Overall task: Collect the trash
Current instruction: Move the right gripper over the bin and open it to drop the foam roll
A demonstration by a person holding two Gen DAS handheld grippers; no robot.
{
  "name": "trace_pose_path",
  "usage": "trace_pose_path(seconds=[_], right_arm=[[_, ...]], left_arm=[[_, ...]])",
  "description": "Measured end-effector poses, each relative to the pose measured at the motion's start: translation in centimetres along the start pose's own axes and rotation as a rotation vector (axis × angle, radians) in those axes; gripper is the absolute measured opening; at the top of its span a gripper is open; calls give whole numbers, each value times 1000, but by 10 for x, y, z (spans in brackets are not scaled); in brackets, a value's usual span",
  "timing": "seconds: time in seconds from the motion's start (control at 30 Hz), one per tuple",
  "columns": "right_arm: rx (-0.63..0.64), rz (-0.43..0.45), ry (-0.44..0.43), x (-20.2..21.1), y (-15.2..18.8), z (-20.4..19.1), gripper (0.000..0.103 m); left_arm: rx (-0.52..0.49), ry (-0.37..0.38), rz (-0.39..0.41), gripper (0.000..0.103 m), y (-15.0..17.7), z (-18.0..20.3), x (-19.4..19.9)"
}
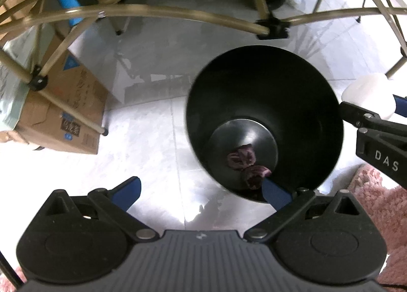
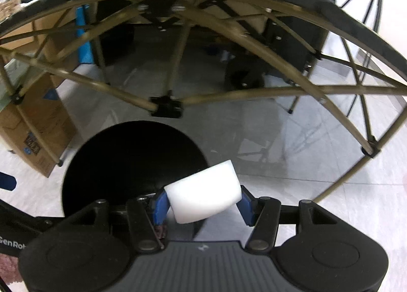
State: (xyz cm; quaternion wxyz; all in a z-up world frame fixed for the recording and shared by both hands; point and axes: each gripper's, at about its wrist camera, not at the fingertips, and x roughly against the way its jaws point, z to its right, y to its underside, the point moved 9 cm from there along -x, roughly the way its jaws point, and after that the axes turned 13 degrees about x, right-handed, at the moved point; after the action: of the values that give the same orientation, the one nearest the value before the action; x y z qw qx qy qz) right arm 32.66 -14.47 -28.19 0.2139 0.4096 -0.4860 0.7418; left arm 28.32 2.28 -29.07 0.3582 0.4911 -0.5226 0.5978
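A black bin (image 1: 264, 83) stands on the pale tiled floor, with crumpled purple scraps (image 1: 241, 159) lying at its bottom. My left gripper (image 1: 201, 194) is open and empty above the bin's near left side, and its right finger (image 1: 276, 195) overlaps the rim. At the right edge of the left wrist view, a white foam block (image 1: 368, 96) sits in the other gripper, just outside the bin's right rim. In the right wrist view my right gripper (image 2: 202, 205) is shut on that white foam block (image 2: 203, 197). It is held by the right edge of the bin (image 2: 134, 167).
A folding table's tan tube frame (image 1: 178, 14) crosses just behind the bin, its black joint (image 2: 166, 106) close to the far rim. A cardboard box (image 1: 63, 119) stands at the left. A pink shaggy rug (image 1: 381, 205) lies at the right, and a tripod (image 2: 374, 1) stands far right.
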Motion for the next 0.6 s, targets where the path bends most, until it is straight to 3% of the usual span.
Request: trace_pose_path(seconds=[0.6], right_arm=[[75, -74, -133, -23, -21, -69, 55]], left_arm=[[110, -73, -22, 103, 3, -64, -3]])
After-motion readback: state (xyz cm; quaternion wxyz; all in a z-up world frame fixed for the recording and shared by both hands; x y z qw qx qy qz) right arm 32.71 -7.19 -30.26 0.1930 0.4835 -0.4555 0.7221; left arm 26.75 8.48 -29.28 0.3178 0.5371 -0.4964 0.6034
